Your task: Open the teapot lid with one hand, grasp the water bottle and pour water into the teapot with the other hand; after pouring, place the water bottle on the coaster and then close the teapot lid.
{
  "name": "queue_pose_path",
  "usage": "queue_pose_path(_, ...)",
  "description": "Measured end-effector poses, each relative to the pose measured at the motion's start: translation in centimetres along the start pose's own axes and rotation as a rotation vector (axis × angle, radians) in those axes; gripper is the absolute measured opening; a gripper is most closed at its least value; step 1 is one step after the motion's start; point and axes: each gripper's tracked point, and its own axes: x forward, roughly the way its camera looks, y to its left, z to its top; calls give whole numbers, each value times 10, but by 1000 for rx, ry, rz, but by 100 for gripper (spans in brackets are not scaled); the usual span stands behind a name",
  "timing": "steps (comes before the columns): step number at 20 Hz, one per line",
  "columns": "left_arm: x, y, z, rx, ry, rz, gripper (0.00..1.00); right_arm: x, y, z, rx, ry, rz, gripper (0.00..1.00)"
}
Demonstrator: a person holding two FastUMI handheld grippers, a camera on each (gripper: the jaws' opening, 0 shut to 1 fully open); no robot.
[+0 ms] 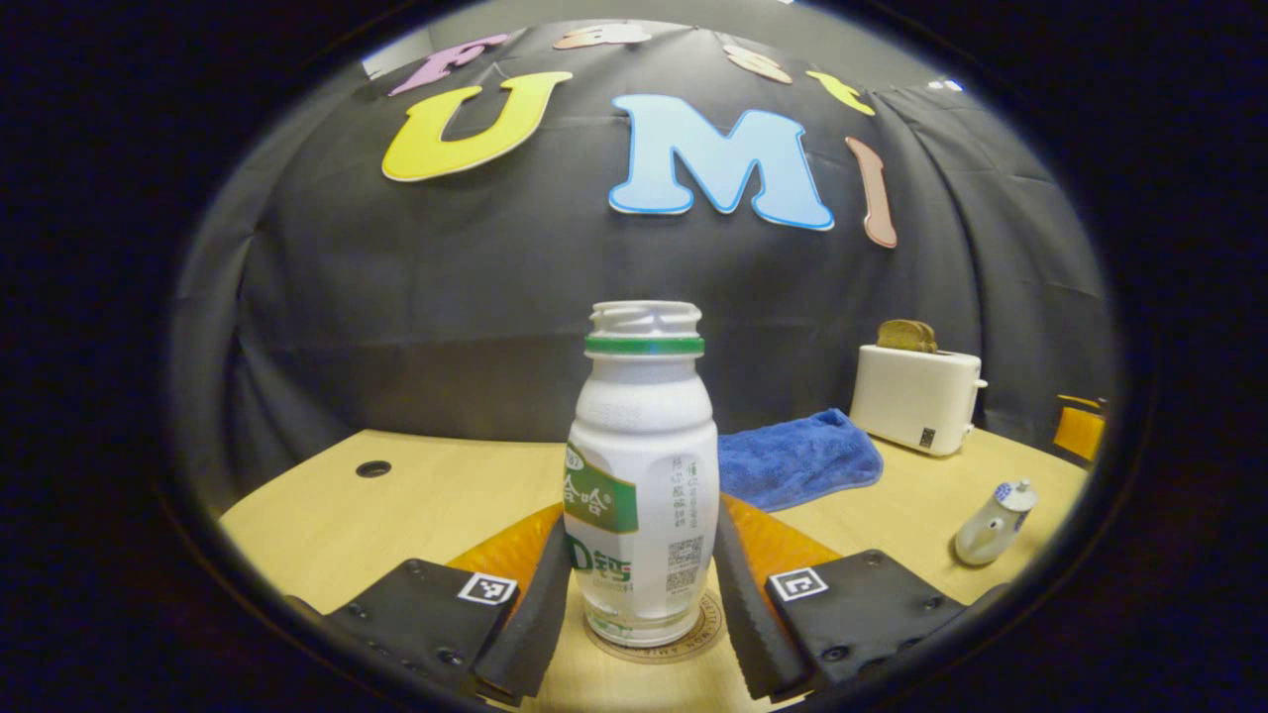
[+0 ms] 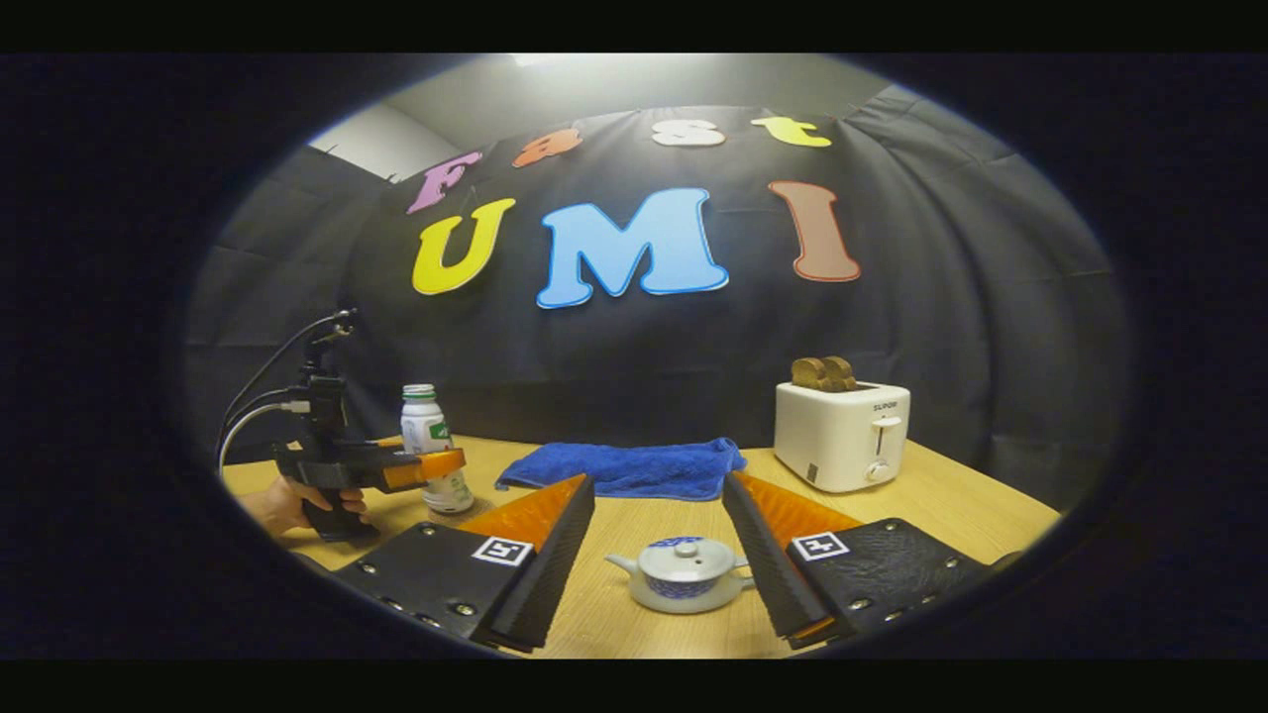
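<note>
In the left gripper view, the left gripper [image 1: 642, 584] has its jaws set on either side of the water bottle [image 1: 642, 475], which stands upright on the round coaster [image 1: 708, 624] on the pale wooden desk [image 1: 416, 495]; the jaws lie right against the lower sides of the bottle, but whether they press on it or merely flank it cannot be told. The bottle is white with a green label and a green ring at its neck, and its mouth is uncapped. Behind it a blue towel [image 1: 797, 458] lies crumpled on the desk, and beyond that a white toaster [image 1: 916, 396] holds brown slices of bread [image 1: 906, 335]. Off to the right the teapot [image 1: 994, 523] shows small near the desk's edge. In the right gripper view, the right gripper [image 2: 659, 555] has its jaws spread wide apart, holding nothing, with the teapot [image 2: 682, 574] on the desk between them, its lid [image 2: 684, 557] on and its spout pointing to the left of the view. Farther off on the left a hand [image 2: 297, 505] holds the left gripper [image 2: 426, 467] around the water bottle [image 2: 428, 446]. The towel [image 2: 624, 467] and the toaster [image 2: 840, 436] sit toward the back of the desk [image 2: 951, 515].
</note>
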Motion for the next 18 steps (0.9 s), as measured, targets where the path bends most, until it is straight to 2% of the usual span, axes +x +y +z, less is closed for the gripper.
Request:
queue_pose_path(1, 2, -1, -1, 12, 6, 1, 84, 1, 0, -2, 2, 5, 1, 61)
queue_pose_path(2, 5, -2, -3, 27, 12, 3, 84, 0, 0, -4, 1, 10, 1, 80)
queue_pose_path(3, 5, -2, -3, 31, 10, 7, 77, 1, 0, -4, -2, 13, 1, 80)
queue_pose_path(4, 4, -3, -5, 27, 10, 4, 84, 1, 0, -4, -6, 14, -1, 80)
queue_pose_path(5, 3, -4, -3, 8, 11, -5, 84, 1, -1, -4, -7, 15, -3, 60)
queue_pose_path(10, 3, -4, -4, 13, 9, -1, 84, 2, 0, -8, -6, 25, 0, 60)
queue_pose_path(11, 4, -5, -3, 10, 4, -5, 86, 2, 0, -8, -6, 26, 1, 80)
queue_pose_path(12, 3, -7, -3, 0, -5, -14, 83, 2, 1, -8, -4, 27, 3, 80)
queue_pose_path(13, 2, -12, -2, -19, -1, -49, 81, 2, 2, -9, 1, 28, 8, 80)
queue_pose_path(14, 4, -12, -5, -34, -2, -49, 99, 2, 3, -10, 3, 30, 11, 80)
queue_pose_path(15, 1, -7, -1, -42, -13, -28, 99, 2, 3, -11, 1, 33, 12, 61)
queue_pose_path(16, -3, -1, 0, -40, -19, -15, 100, 3, 4, -12, -1, 37, 15, 61)
queue_pose_path(17, -6, 1, 4, -35, -27, -8, 100, 2, 5, -12, -2, 39, 19, 80)
queue_pose_path(18, -7, 0, 5, -36, -30, -13, 100, 2, 7, -13, -4, 40, 23, 80)
